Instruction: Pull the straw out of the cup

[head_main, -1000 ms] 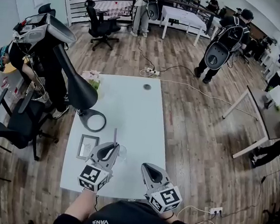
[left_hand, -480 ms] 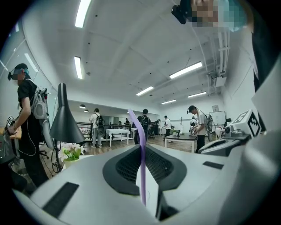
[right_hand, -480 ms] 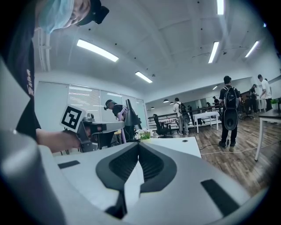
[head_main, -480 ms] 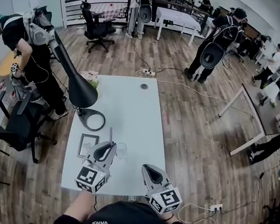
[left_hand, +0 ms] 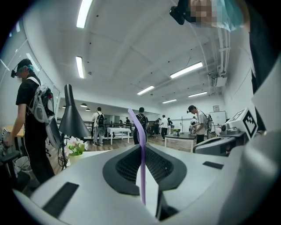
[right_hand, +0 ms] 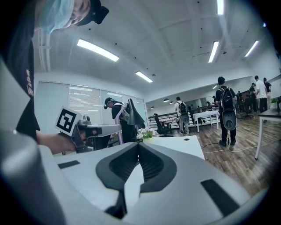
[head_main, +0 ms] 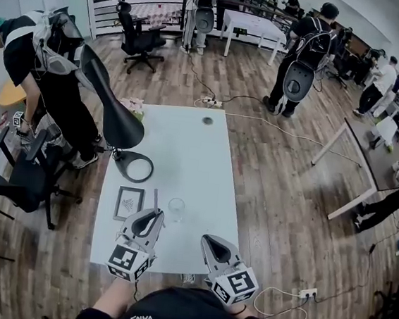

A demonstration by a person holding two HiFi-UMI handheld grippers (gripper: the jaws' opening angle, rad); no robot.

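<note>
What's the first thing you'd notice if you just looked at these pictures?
A purple straw sticks straight up, pinched in the left hand-held gripper, just left of the clear cup on the white table. Behind them, a big black lamp leans over the table's left edge.

On my white counter (head_main: 186,154) I see a black desk lamp (head_main: 118,122) with its ring base at the left edge, a small framed square (head_main: 128,203) just nearer, flowers (head_main: 133,106) at the far left corner, and a dark disc (head_main: 208,121) by the far edge.
</note>
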